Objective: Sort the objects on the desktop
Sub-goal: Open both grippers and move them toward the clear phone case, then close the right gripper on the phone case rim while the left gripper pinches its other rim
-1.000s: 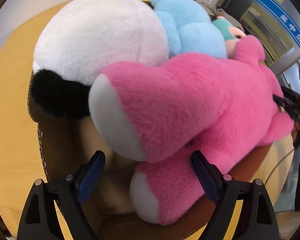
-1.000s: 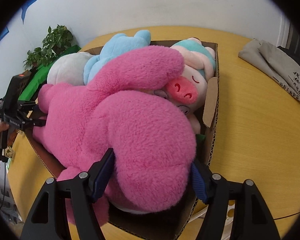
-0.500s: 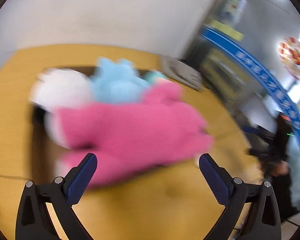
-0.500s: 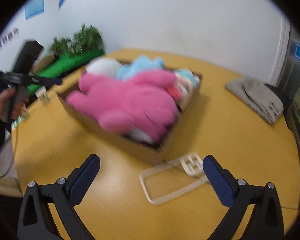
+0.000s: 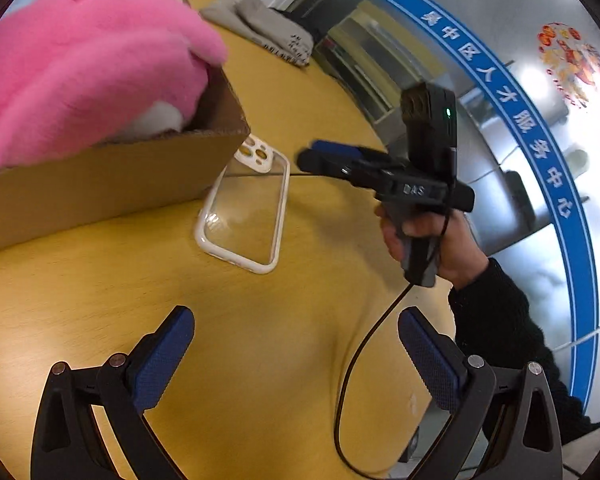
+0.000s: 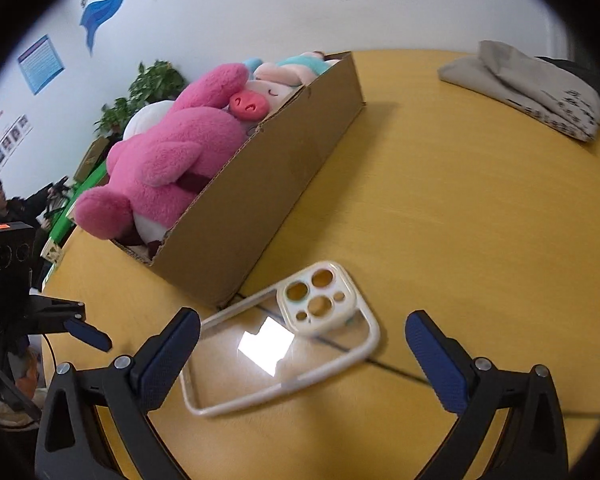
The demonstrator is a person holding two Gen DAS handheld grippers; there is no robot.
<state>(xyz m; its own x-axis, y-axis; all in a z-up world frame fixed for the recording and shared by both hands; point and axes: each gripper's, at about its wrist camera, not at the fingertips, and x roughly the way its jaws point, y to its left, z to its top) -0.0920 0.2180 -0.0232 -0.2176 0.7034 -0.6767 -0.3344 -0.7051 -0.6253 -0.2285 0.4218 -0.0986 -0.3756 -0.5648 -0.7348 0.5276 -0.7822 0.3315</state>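
My right gripper (image 6: 302, 354) hangs over the tabletop (image 6: 440, 216) with its jaws spread wide and nothing between them, the one clear phone case (image 6: 282, 342) lying flat on the wood just beyond the fingertips, its camera cut-out pointing away from me. My left gripper (image 5: 296, 350) is likewise spread and empty, held above bare yellow wood. I count one cardboard box (image 6: 268, 196), and the case rests just beside its near corner, so close I cannot tell whether they touch. In the box I can make out four plush toys from my right camera: one big pink plush (image 6: 168, 160) sprawled over the rim, a white one behind it, a blue one and a teal-capped one at the far end. One folded grey cloth (image 6: 528, 88) sits near the far edge of the tabletop, well apart from the box. My left camera shows things the right one does not: my right hand (image 5: 432, 240) wrapped round the handle of the right tool, its black cable trailing down, and a glass wall with a blue band. Only the right camera shows the potted plant (image 6: 148, 88) by the white wall and a person far off at the left. From the left view, just the pink toy fills the box corner.
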